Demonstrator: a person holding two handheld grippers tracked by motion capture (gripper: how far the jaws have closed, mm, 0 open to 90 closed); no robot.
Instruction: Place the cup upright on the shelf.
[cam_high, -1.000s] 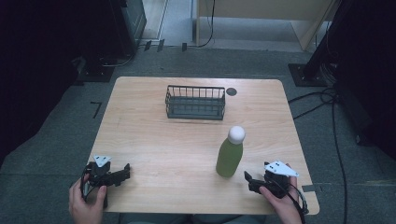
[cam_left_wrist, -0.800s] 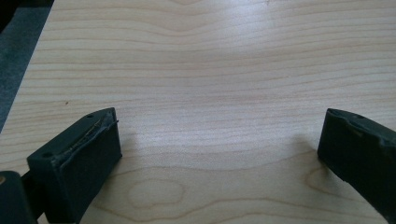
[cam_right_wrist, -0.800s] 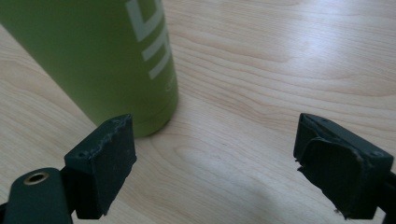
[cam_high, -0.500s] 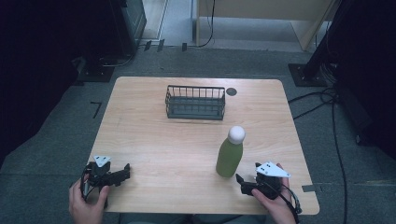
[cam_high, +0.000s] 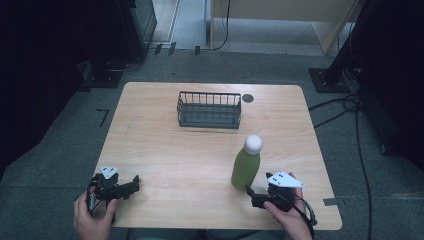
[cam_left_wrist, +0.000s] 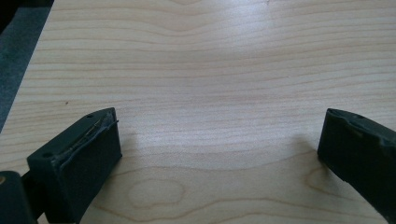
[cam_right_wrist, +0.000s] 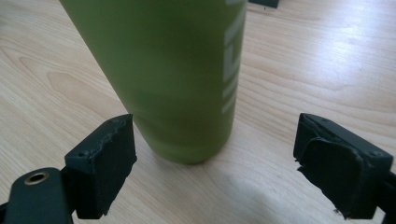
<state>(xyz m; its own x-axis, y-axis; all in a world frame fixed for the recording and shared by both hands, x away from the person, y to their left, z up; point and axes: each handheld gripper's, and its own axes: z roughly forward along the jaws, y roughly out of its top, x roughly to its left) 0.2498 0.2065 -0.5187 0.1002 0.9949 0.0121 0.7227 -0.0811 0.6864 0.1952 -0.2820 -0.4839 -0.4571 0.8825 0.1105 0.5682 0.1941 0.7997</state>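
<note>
High view: my left gripper (cam_high: 131, 186) sits at lower left of the frame, jaws spread wide over bare table (cam_high: 165, 150). My right gripper (cam_high: 252, 195) at lower right is also agape, its jaws just short of the green bottle's (cam_high: 246, 167) base, not touching. The bottle stands upright, right of centre. Farther up, at centre, sits a wire basket (cam_high: 209, 109).
</note>
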